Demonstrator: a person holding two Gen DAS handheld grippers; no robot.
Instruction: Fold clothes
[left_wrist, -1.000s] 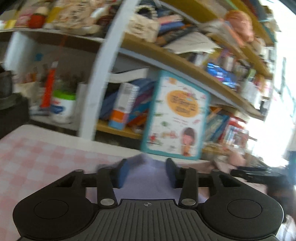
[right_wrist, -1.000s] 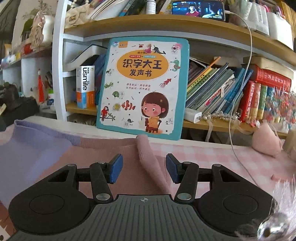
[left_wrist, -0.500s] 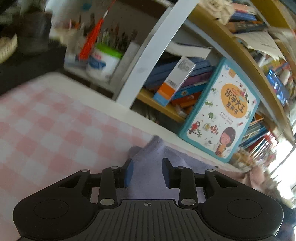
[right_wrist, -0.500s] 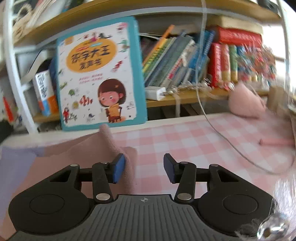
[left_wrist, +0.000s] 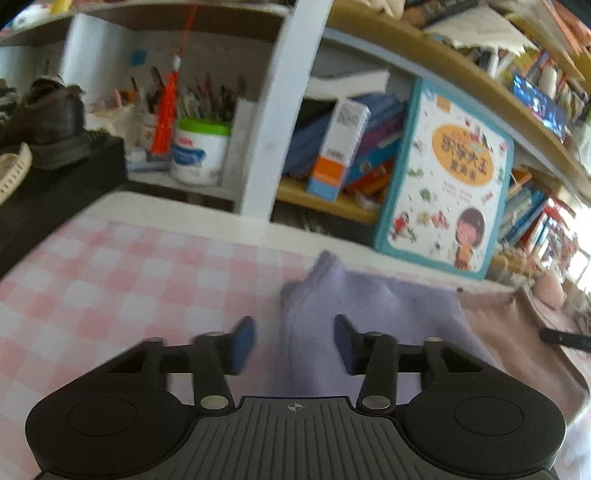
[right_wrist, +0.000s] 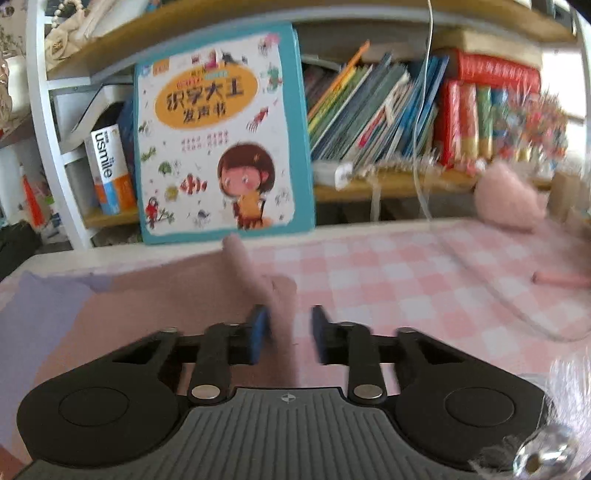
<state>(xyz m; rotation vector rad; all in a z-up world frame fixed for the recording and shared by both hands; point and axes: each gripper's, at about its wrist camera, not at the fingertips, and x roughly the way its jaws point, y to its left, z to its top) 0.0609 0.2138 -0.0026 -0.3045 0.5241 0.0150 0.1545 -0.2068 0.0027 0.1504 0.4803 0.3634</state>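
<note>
A knit garment, lilac (left_wrist: 388, 314) on one side and dusty pink (left_wrist: 517, 332) on the other, lies on the pink-checked tablecloth (left_wrist: 110, 288). My left gripper (left_wrist: 293, 341) is open, its fingers straddling a raised lilac corner at the garment's left end. In the right wrist view a pink fold (right_wrist: 258, 280) stands up between the fingers of my right gripper (right_wrist: 290, 334). That gripper is open with a narrow gap. The fold rests against the left finger, and tablecloth (right_wrist: 424, 288) shows beside the right finger.
A bookshelf runs along the table's far edge, with a large teal picture book (right_wrist: 221, 136) leaning on it. A white cable (right_wrist: 480, 295), a pink fluffy item (right_wrist: 506, 199) and a pink pen (right_wrist: 561, 278) lie on the right. A black box (left_wrist: 44, 192) stands at the left.
The left gripper's jaws have widened around the lilac corner and the view has levelled. The right gripper's jaws have narrowed around the pink fold, which now stands between them.
</note>
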